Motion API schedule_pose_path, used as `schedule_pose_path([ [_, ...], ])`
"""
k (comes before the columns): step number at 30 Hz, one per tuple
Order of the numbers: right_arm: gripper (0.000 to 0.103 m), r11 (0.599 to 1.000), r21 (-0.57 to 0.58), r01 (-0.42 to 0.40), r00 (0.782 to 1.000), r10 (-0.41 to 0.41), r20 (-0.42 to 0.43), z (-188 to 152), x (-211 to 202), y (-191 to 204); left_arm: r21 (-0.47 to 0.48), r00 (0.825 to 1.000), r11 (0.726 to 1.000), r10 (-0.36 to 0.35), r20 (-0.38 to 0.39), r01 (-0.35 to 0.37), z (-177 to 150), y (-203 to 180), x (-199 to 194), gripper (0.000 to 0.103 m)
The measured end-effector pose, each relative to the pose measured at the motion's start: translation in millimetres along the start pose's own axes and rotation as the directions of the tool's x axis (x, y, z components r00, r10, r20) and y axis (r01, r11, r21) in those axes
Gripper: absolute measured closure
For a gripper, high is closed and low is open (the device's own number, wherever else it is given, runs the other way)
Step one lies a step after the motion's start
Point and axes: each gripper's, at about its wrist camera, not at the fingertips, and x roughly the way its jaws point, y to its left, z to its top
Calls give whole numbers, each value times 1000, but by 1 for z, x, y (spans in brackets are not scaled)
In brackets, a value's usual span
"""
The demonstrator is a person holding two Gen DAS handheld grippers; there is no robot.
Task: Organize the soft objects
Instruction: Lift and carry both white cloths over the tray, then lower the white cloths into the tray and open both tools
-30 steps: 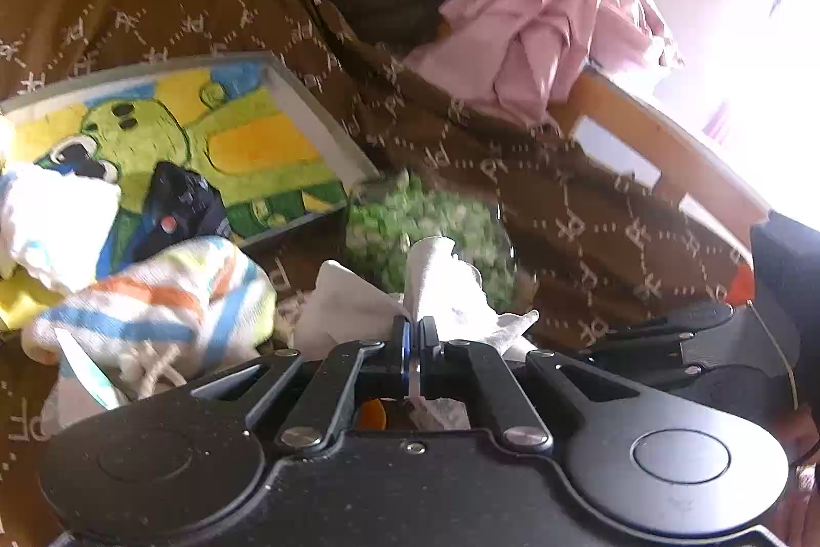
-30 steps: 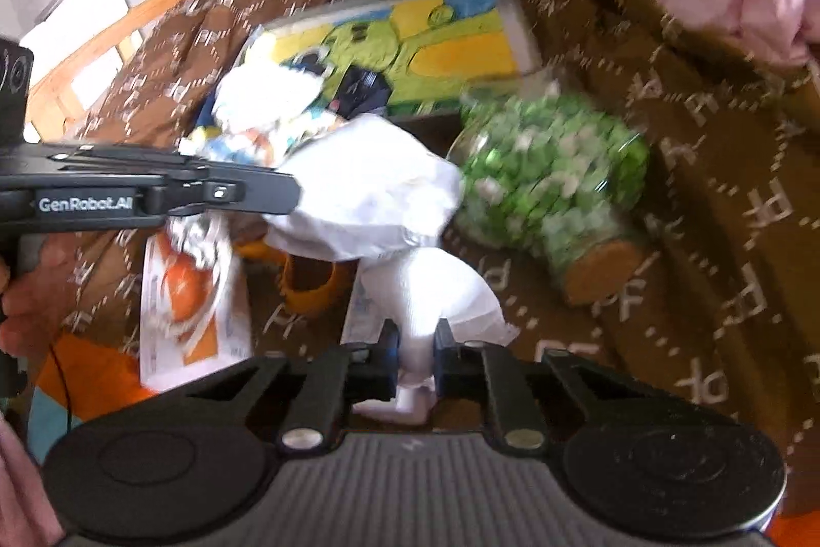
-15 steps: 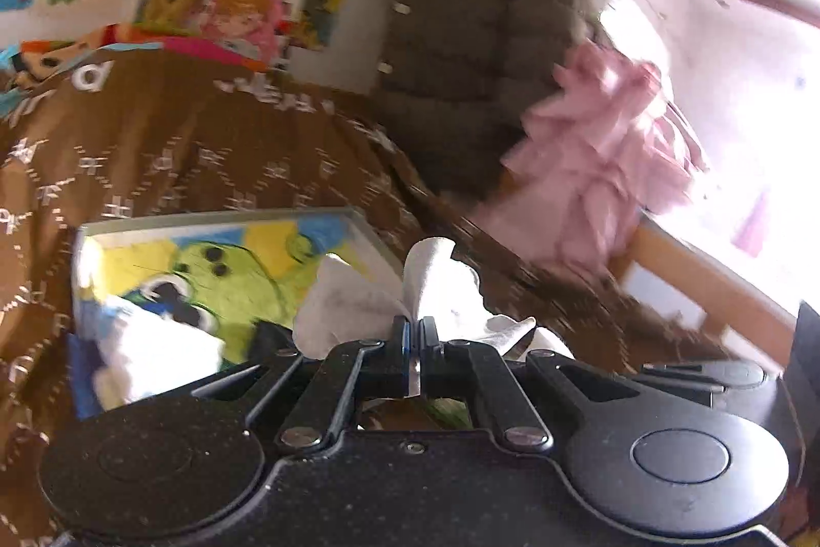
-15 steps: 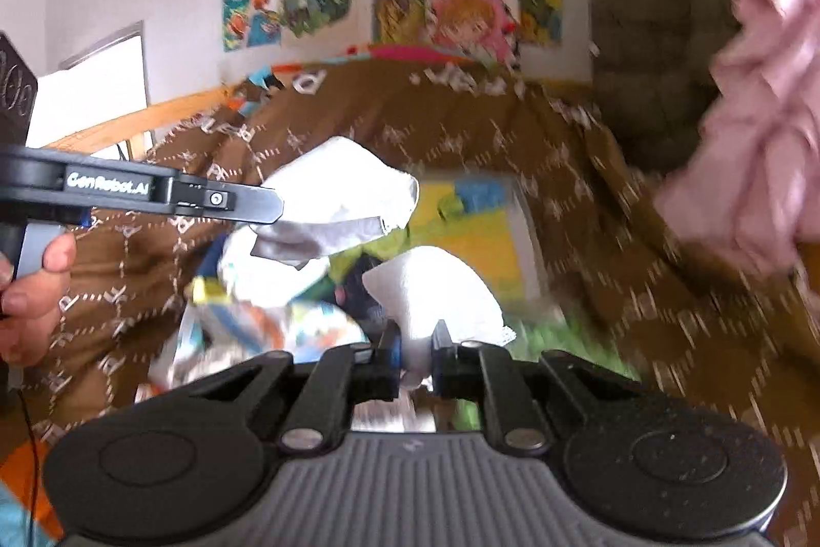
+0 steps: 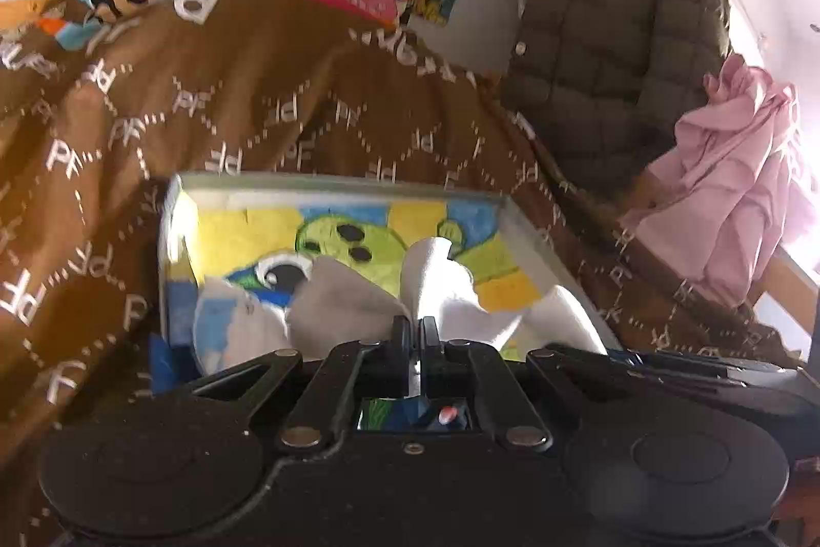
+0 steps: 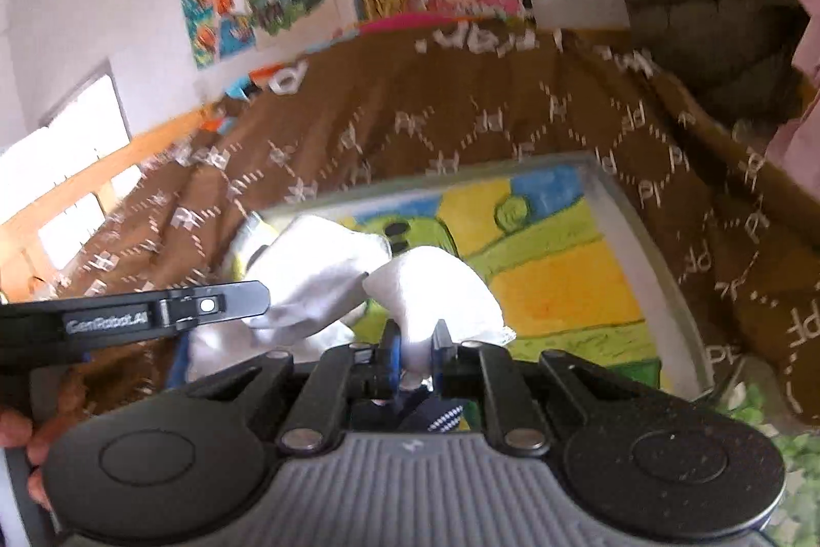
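Note:
My left gripper (image 5: 415,334) is shut on a bunch of white cloth (image 5: 435,285) that stands up between its fingers. It hangs over a shallow box (image 5: 333,184) with a green cartoon picture on its floor. My right gripper (image 6: 414,344) is shut on a white cloth bunch (image 6: 435,290) over the same box (image 6: 610,193). In the right wrist view the left gripper (image 6: 256,296) reaches in from the left, holding white cloth (image 6: 318,275) that touches mine. Whether both hold one piece I cannot tell.
The box lies on a brown patterned blanket (image 5: 246,96). A dark quilted jacket (image 5: 615,24) and a pink garment (image 5: 733,188) sit at the right. A blue-white cloth (image 5: 225,321) lies in the box. A jar of green pieces (image 6: 789,449) shows at lower right. A hand (image 6: 18,437) holds the left gripper.
Both grippers have carried the white cloth from over the jar and the loose clutter to above the cartoon box. The views have tilted up to show the wall posters. Both grips are unchanged.

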Motion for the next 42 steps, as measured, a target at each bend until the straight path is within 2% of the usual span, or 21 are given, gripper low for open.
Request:
schedule_pose_path([
  [4, 90, 999, 27, 23, 999, -22, -36, -5, 17, -6, 80, 998, 996, 51, -46, -48, -8, -10, 14, 100],
  [6, 89, 999, 36, 38, 998, -36, -49, -8, 18, -8, 83, 996, 995, 53, -70, -47, -13, -12, 17, 100],
  [12, 75, 998, 34, 61, 996, -59, -71, -10, 19, -10, 132, 987, 988, 97, -131, -80, -22, -19, 27, 96],
  [14, 68, 997, 28, 66, 995, -64, -71, -10, 18, -9, 124, 986, 989, 98, -134, -82, -21, -20, 26, 88],
  [16, 54, 997, 22, 73, 995, -72, -70, -9, 16, -9, 113, 987, 990, 100, -129, -85, -20, -20, 24, 83],
  [20, 41, 997, 32, 76, 996, -74, -57, -5, 6, -13, 98, 984, 988, 132, -119, -121, -15, -23, 15, 65],
  [22, 32, 996, 31, 81, 996, -79, -40, 0, -1, -14, 91, 984, 987, 144, -100, -135, -11, -26, 7, 57],
  [24, 27, 996, 40, 79, 997, -78, -19, 5, -11, -15, 84, 985, 986, 153, -79, -146, -5, -31, -3, 49],
  [28, 13, 996, 75, 57, 997, -60, 49, 15, -39, -16, 74, 985, 982, 175, 1, -175, 3, -45, -30, 24],
  [30, 10, 995, 84, 54, 994, -61, 85, 19, -54, -15, 72, 981, 979, 190, 45, -193, 5, -53, -47, 19],
  [32, 7, 994, 89, 61, 991, -71, 116, 23, -69, -12, 74, 974, 974, 207, 92, -214, 4, -60, -66, 7],
  [35, 2, 994, 91, 58, 984, -73, 162, 25, -95, -6, 59, 957, 966, 241, 159, -252, 4, -68, -91, 2],
  [42, 0, 996, 20, 90, 959, -92, 268, 15, -158, 21, 48, 945, 970, 222, 240, -240, 4, -87, -146, 1],
])
